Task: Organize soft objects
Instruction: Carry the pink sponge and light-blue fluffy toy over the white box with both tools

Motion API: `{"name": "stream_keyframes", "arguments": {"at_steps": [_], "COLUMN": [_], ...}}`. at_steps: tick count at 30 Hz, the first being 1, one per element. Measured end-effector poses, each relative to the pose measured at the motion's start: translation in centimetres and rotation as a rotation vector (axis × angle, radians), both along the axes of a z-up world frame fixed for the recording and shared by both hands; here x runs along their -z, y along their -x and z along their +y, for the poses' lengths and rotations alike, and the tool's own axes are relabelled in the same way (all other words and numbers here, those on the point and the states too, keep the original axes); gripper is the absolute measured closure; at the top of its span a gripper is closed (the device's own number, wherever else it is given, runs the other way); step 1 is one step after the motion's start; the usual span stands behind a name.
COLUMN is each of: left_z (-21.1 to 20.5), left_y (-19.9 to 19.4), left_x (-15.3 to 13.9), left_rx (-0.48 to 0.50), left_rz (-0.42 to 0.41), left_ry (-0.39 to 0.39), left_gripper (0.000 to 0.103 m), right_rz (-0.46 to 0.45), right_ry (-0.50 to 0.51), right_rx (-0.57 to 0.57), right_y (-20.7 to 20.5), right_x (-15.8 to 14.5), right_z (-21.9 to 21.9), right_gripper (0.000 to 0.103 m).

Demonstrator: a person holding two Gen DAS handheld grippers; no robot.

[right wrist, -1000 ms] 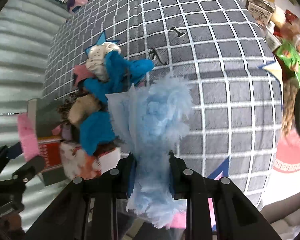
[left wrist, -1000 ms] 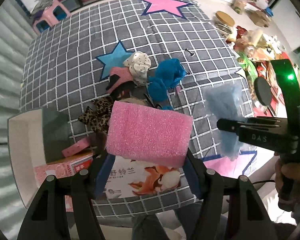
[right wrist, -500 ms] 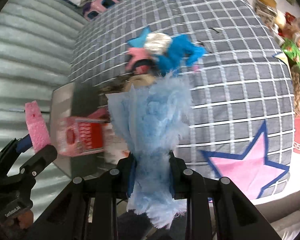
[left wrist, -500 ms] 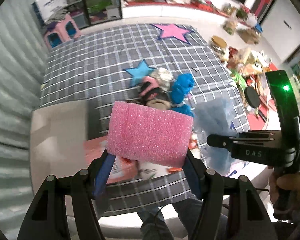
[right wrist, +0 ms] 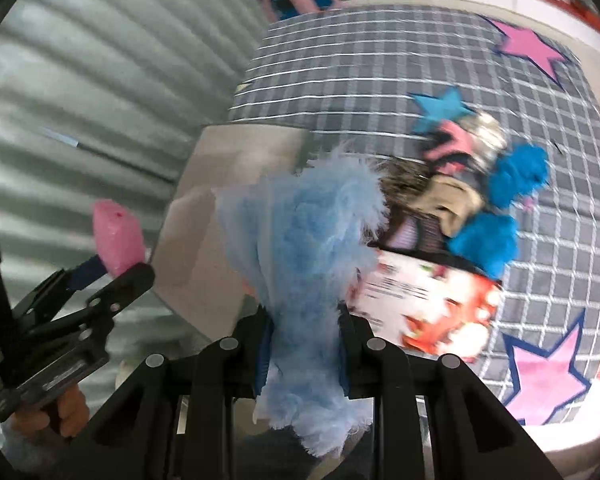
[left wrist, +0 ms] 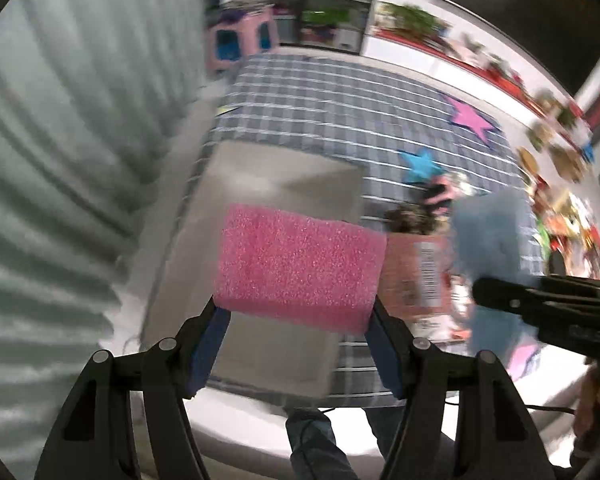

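Grey checked cloth (left wrist: 340,120) covers the table; left gripper (left wrist: 296,320) pinches a squashy pink foam sponge (left wrist: 298,266) by its ends, right gripper (right wrist: 302,344) clenches limp pale-blue fluffy cloth (right wrist: 304,240) mid-bunch.

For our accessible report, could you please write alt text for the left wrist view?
The left gripper holds a pink sponge over a grey box on a checked cloth. At right, the right gripper holds a blue fluffy cloth. The image is blurred.
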State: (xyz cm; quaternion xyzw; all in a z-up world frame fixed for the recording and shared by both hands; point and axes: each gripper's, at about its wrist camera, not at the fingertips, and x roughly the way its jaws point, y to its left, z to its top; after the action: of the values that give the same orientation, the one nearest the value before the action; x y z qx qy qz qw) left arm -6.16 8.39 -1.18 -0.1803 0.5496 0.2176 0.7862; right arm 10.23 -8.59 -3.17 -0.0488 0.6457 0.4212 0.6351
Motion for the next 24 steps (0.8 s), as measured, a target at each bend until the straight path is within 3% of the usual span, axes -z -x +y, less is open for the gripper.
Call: {"name": "stream_keyframes", "arguments": {"at_steps": [9,24], "left_z": [4.5,6.1], "left_y": [4.1,4.1], "left_x": [2.6,6.1], "left_rx": [-0.144,-0.180], "left_rz": [0.047,0.097], "left_ry": [-0.007,0.012], "left_gripper": [0.034,0.034], "right_rz": [-0.034,-0.029], "right_ry": [-0.001,0.070], "right_rx": [-0.149,-0.217], "right_y": [3.7,5.7], "right_x": [-0.8,1.2], "right_z": [7.1,12.5], "right_gripper": [0.075,0.075]}}
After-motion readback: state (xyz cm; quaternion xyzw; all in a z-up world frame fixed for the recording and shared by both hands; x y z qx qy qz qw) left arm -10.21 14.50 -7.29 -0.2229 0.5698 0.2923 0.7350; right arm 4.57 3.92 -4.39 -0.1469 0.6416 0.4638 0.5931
